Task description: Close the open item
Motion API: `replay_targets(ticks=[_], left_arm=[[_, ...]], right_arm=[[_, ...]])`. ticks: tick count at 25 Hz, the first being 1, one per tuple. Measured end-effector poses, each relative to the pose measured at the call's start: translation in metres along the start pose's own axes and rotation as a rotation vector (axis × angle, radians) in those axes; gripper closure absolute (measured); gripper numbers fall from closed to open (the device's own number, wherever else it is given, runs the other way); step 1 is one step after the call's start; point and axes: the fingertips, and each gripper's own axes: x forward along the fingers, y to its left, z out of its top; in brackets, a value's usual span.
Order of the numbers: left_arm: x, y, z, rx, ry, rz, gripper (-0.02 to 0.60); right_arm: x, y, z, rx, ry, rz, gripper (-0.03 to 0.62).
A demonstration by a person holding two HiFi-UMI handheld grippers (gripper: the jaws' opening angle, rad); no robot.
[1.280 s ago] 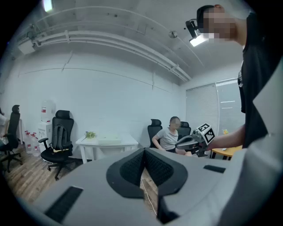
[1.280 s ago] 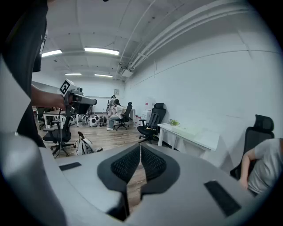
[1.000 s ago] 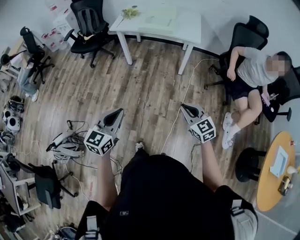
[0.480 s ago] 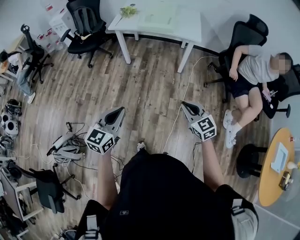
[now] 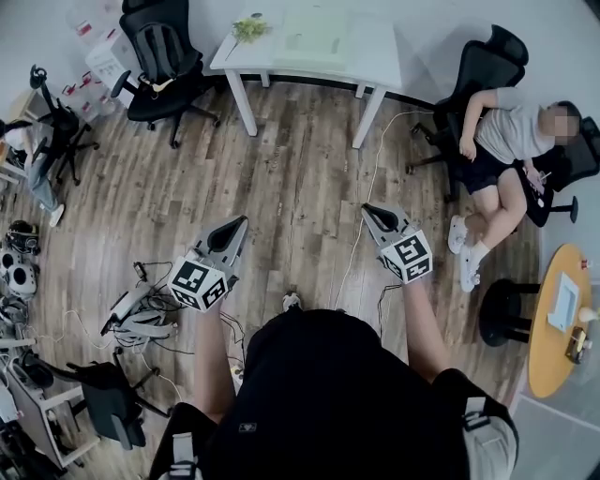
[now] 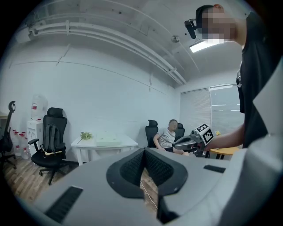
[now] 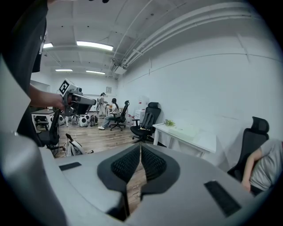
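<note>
The left gripper (image 5: 241, 221) hangs over the wooden floor (image 5: 300, 178) with its fingers (image 6: 132, 167) clenched together on nothing, and the right gripper (image 5: 367, 208) beside it has its fingers (image 7: 153, 163) pressed together, likewise empty. Both point toward the white worktop (image 5: 375, 61) by the far wall, well apart from either pair of fingers. It carries a small plant (image 5: 249, 26) and a pale flat thing (image 5: 314, 39), though I cannot tell whether that is the item to close.

White table (image 5: 377, 64), black chair (image 5: 157, 58)
</note>
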Motion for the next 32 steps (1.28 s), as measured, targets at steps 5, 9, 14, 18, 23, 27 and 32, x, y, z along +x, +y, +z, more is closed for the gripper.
replay_targets(ticks=[5, 9, 14, 18, 23, 27, 32], left_arm=[[0.001, 0.022, 0.002, 0.008, 0.01, -0.039, 0.575], [-0.006, 0.035, 0.001, 0.007, 0.024, -0.06, 0.575], [-0.008, 0.053, -0.002, -0.004, 0.021, -0.051, 0.575], [-0.001, 0.058, -0.007, -0.018, 0.03, -0.054, 0.575], [0.011, 0.064, -0.007, -0.025, 0.035, -0.044, 0.575], [0.031, 0.071, 0.003, -0.022, 0.031, -0.027, 0.575], [0.054, 0.074, 0.017, -0.006, 0.029, -0.009, 0.575]], right_arm=[[0.018, 0.007, 0.006, 0.006, 0.01, -0.029, 0.586], [0.028, 0.017, 0.009, 0.017, 0.019, -0.042, 0.586], [0.044, 0.021, 0.007, -0.001, 0.044, -0.031, 0.586], [0.051, 0.012, 0.008, -0.01, 0.052, -0.035, 0.586], [0.06, -0.004, 0.008, -0.009, 0.047, -0.03, 0.586], [0.07, -0.027, 0.008, -0.004, 0.044, -0.02, 0.586], [0.078, -0.059, 0.011, 0.003, 0.025, -0.017, 0.586]])
